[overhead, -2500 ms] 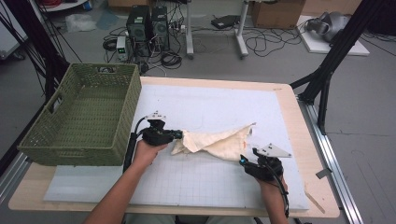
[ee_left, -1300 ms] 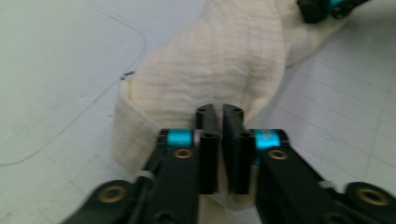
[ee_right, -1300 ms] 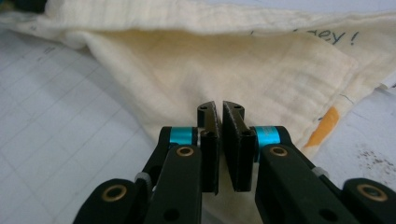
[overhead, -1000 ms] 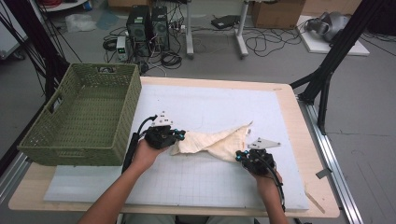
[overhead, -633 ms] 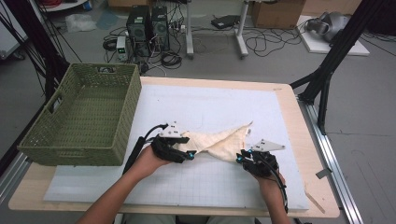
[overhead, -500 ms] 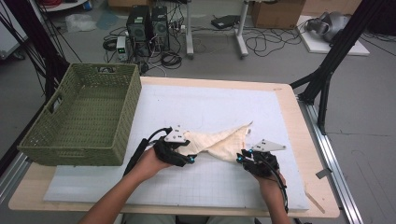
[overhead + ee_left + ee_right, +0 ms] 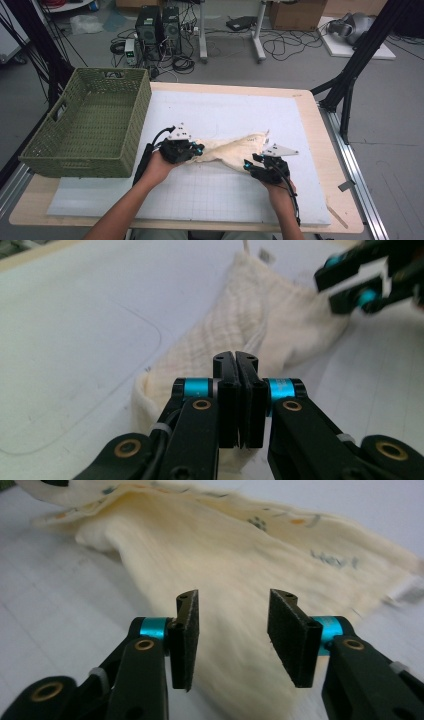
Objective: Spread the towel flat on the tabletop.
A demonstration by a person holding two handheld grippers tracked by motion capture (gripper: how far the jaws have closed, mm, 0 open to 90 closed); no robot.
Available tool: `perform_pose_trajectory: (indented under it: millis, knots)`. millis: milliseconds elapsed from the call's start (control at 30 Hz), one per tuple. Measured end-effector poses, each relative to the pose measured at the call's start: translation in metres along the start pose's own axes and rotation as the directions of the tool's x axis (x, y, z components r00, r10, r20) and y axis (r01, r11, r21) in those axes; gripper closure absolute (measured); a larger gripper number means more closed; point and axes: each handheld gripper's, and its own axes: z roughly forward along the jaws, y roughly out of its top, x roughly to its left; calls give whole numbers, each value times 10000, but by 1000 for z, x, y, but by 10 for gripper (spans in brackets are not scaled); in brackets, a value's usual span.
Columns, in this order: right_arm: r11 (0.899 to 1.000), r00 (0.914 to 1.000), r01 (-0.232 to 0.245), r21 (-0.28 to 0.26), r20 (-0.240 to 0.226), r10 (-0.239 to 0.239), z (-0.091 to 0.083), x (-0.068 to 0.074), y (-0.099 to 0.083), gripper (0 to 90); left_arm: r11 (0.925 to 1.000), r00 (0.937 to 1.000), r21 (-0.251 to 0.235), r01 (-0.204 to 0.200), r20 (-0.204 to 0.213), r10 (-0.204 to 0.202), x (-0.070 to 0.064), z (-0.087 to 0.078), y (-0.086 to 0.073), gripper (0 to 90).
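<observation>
A cream muslin cloth [image 7: 230, 150] lies crumpled along the middle of the white mat [image 7: 225, 107]. My left gripper [image 7: 197, 150] is at the cloth's left end. In the left gripper view its jaws [image 7: 235, 360] are shut, and a ridge of the cloth [image 7: 210, 340] runs up to their tips. My right gripper [image 7: 248, 165] is at the cloth's right front edge. It stands open, and the cloth [image 7: 225, 555] lies just ahead of and under its jaws [image 7: 232, 615]. That open right gripper [image 7: 360, 285] also shows far off in the left gripper view.
A green woven basket [image 7: 110, 72] stands on the table's left side, close to my left hand. The wooden table edge [image 7: 345, 200] frames the mat. Cables, computer cases and a black stand are on the floor beyond the table.
My left gripper has carried the cloth's left end rightward and toward the person, bunching the cloth shorter. My right gripper has edged left, closer to the cloth's right end.
</observation>
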Motion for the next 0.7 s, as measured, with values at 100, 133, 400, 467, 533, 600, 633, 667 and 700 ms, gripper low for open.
perform_pose_trajectory:
  millis: [100, 133, 400, 467, 533, 600, 633, 667, 700]
  knots:
    - [9999, 9999, 145, -1, 49, -145, 17, 7, 11, 446, 9992, 9993, -246, 326, -159, -330, 7, -3, 5, 875]
    - [9996, 9995, 246, 142, 209, -249, 24, 9, 14, 445, 9982, 9986, -362, 481, -219, -489, 10, -3, 6, 875]
    - [9890, 9961, 881, 1186, -71, -878, 51, 14, 17, 872, 9816, 9771, -731, 1766, -1069, -1838, 41, -10, 3, 876]
    - [9849, 9943, 1063, 1363, -174, -1049, 46, 16, 16, 880, 9767, 9695, -767, 2004, -1277, -2090, 46, -11, 1, 876]
    - [9807, 9912, 1320, 1442, -301, -1290, 39, 17, 15, 883, 9717, 9635, -822, 2215, -1352, -2311, 51, -13, -1, 876]
    - [9808, 9893, 1448, 1309, -343, -1415, 27, 18, 12, 882, 9695, 9579, -764, 2328, -1543, -2421, 54, -11, -2, 876]
    - [9823, 9884, 1499, 1122, -404, -1462, 20, 18, 11, 882, 9679, 9550, -730, 2405, -1608, -2494, 55, -9, -3, 876]
    - [9821, 9862, 1623, 961, -473, -1584, 12, 18, 10, 881, 9663, 9518, -661, 2488, -1679, -2566, 56, -7, -5, 876]
    - [9815, 9850, 1691, 902, -496, -1651, 5, 19, 8, 881, 9658, 9492, -568, 2529, -1786, -2591, 57, -4, -6, 876]
